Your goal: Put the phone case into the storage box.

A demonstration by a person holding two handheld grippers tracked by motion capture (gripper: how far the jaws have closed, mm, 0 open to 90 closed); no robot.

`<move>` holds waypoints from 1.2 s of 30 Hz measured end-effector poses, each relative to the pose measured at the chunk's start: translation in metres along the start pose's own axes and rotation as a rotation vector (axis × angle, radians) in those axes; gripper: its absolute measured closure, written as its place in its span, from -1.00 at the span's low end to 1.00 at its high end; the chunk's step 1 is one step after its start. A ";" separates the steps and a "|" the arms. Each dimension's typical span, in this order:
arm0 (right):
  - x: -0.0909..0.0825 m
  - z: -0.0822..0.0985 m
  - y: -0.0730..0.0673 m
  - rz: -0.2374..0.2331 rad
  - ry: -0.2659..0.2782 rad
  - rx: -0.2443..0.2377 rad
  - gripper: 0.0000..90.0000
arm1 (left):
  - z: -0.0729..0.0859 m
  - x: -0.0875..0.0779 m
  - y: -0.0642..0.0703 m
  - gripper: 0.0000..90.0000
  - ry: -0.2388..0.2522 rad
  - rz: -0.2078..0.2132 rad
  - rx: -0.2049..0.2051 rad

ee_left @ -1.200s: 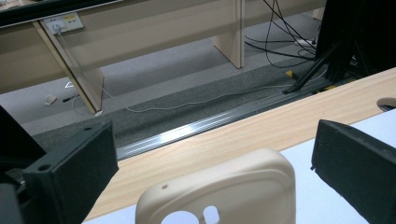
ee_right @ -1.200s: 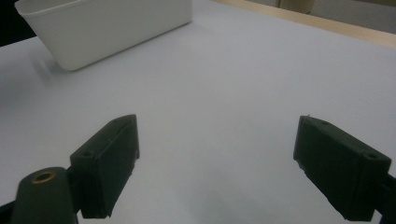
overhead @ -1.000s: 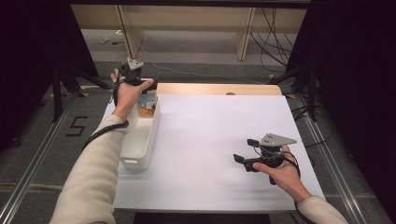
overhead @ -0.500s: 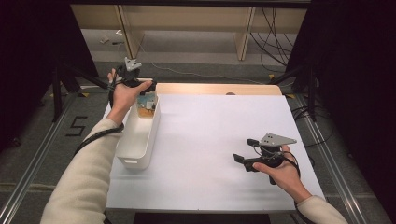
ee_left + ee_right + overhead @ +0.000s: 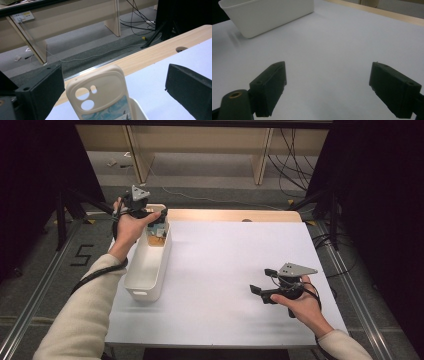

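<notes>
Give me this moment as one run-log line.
left gripper: open around phone case | phone case: standing in white bin | right gripper: open, empty, over table

I see a white-topped table (image 5: 235, 270) with a pale wooden far edge (image 5: 235, 215) | round hole (image 5: 246, 220) in that edge | behind it grey floor (image 5: 210, 180), light wooden bench legs (image 5: 262, 157), black cables (image 5: 292, 155) | "5" marked on floor (image 5: 82, 255) at left

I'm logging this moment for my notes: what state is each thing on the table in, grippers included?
Cream phone case with a blue wave print: standing upright in the bin's far end, between open jaws, not gripped.
White rectangular plastic bin: upright on the table.
Left gripper: open, around the case.
Right gripper: open, empty, low over the white table.
</notes>
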State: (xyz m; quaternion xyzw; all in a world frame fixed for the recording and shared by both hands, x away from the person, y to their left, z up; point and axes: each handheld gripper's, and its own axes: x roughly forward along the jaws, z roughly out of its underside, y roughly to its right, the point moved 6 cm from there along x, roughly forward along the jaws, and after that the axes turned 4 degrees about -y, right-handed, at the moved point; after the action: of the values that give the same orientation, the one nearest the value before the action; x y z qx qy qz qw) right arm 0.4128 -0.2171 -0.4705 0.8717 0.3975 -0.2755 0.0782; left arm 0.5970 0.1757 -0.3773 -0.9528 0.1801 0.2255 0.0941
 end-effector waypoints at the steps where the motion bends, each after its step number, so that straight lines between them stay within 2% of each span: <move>1: 0.000 0.000 0.000 0.000 0.000 0.000 -0.66 | 0.001 -0.002 0.002 -0.97 0.000 0.005 0.002; 15: 0.000 0.000 0.000 0.002 0.002 -0.001 -0.66 | 0.005 -0.021 0.016 -0.97 0.029 0.048 0.021; 31: -0.001 -0.001 0.000 0.004 0.003 -0.001 -0.66 | 0.017 -0.039 0.026 -0.97 0.042 0.082 0.005; 36: -0.001 -0.001 0.000 0.003 0.003 -0.002 -0.66 | 0.020 -0.044 0.029 -0.97 0.044 0.091 0.011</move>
State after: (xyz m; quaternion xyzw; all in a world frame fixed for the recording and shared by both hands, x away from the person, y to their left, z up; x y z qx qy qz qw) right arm 0.4125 -0.2169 -0.4693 0.8726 0.3968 -0.2737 0.0790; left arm 0.5413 0.1676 -0.3772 -0.9478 0.2266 0.2076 0.0851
